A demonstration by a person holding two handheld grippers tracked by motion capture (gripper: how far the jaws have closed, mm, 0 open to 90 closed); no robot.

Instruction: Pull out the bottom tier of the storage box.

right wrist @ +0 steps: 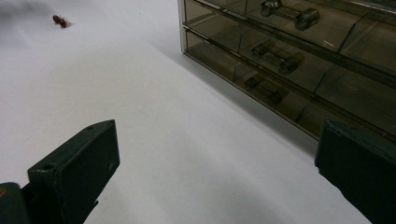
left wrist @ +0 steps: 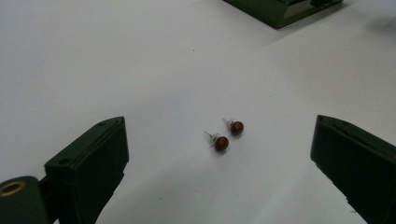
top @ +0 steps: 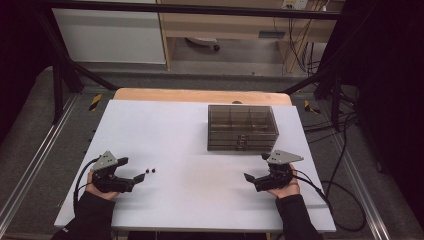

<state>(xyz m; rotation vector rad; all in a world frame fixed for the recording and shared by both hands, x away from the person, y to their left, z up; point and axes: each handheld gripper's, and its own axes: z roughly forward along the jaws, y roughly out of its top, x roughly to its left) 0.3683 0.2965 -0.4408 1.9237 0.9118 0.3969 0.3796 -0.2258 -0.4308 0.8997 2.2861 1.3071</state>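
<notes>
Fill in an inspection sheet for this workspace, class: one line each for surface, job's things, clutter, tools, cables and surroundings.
Surface: white table top, bare wooden strip along its far edge.
Job's things: two small red stud earrings lying side by side, just ahead of the left tool; smoky clear drawer box at the far right, drawers shut.
Clutter: nothing seen.
Tools: left tool open, aimed at the earrings; right tool open, holding nothing, near the box.
Cables: one black cable trails from each tool off the table's side.
Surroundings: black frame bars, grey floor, wooden cabinet behind.
</notes>
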